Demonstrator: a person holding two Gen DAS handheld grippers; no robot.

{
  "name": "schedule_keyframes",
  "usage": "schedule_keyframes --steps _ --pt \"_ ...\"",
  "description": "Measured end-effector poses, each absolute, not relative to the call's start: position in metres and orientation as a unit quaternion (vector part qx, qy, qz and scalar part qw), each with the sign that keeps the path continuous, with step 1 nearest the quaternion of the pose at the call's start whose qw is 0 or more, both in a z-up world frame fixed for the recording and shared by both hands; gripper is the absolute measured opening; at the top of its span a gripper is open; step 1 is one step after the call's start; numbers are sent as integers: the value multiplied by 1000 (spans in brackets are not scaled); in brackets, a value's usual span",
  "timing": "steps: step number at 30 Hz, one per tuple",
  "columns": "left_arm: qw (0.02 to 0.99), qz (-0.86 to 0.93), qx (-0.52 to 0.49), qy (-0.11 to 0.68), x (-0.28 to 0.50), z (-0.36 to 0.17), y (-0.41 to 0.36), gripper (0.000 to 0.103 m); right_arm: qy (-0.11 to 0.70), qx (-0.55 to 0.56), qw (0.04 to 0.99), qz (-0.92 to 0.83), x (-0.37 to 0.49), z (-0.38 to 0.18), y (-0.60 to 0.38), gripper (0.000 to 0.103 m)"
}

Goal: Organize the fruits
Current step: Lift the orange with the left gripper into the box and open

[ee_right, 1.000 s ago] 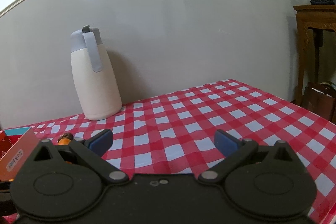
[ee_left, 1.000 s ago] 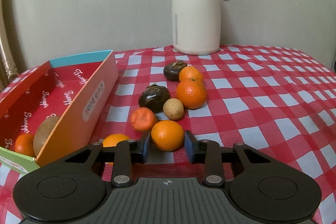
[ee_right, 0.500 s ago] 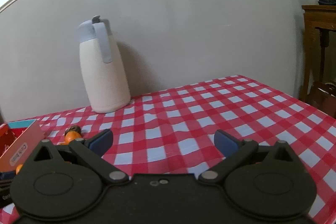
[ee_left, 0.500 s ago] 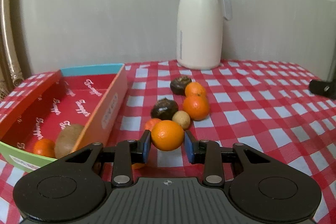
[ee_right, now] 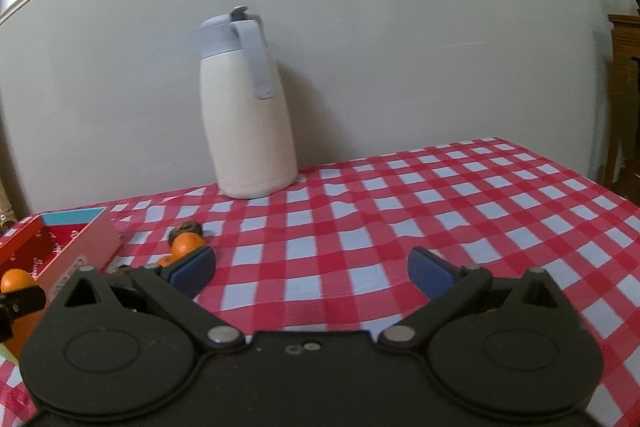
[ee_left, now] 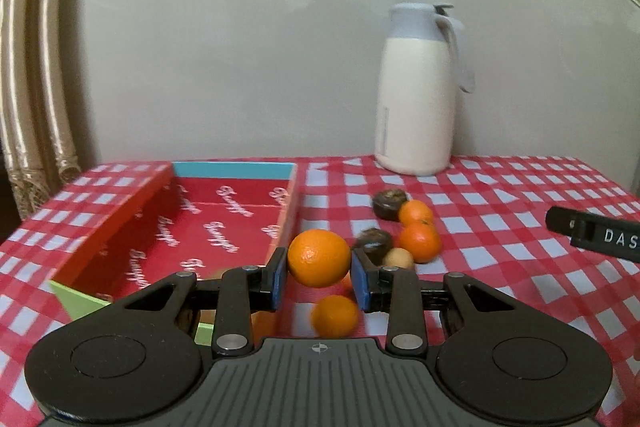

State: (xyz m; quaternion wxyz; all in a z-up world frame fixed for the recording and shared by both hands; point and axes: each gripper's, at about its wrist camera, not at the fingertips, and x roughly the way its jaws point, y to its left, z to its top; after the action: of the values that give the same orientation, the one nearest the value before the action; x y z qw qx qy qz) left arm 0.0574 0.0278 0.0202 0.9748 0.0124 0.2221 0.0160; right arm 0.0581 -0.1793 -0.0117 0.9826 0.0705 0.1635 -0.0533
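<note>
My left gripper (ee_left: 319, 277) is shut on an orange (ee_left: 319, 257), held in the air just right of the red cardboard box (ee_left: 192, 227). Below it another orange (ee_left: 334, 315) lies on the cloth. To the right sits a cluster of fruit: two oranges (ee_left: 419, 242), two dark round fruits (ee_left: 388, 203) and a small tan one (ee_left: 398, 259). My right gripper (ee_right: 311, 268) is open over the checked cloth with nothing between its fingers. In the right wrist view the held orange (ee_right: 16, 279) shows at the far left beside the box (ee_right: 80, 239).
A cream thermos jug (ee_left: 420, 91) stands at the back of the table against the wall. The table wears a red and white checked cloth (ee_left: 500, 227). A curtain (ee_left: 36, 67) hangs at the left. Part of the right gripper (ee_left: 592, 231) shows at the right edge.
The left gripper has lifted the orange off the cloth and carried it left towards the box. The right gripper has swung left, so the jug and fruit sit more central in its view.
</note>
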Motion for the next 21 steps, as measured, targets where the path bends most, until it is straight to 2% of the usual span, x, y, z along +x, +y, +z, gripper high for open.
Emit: schedule_keyframes --steps 21 --pt "969 103 -15 224 52 12 122 34 175 44 984 5 72 -19 -105 103"
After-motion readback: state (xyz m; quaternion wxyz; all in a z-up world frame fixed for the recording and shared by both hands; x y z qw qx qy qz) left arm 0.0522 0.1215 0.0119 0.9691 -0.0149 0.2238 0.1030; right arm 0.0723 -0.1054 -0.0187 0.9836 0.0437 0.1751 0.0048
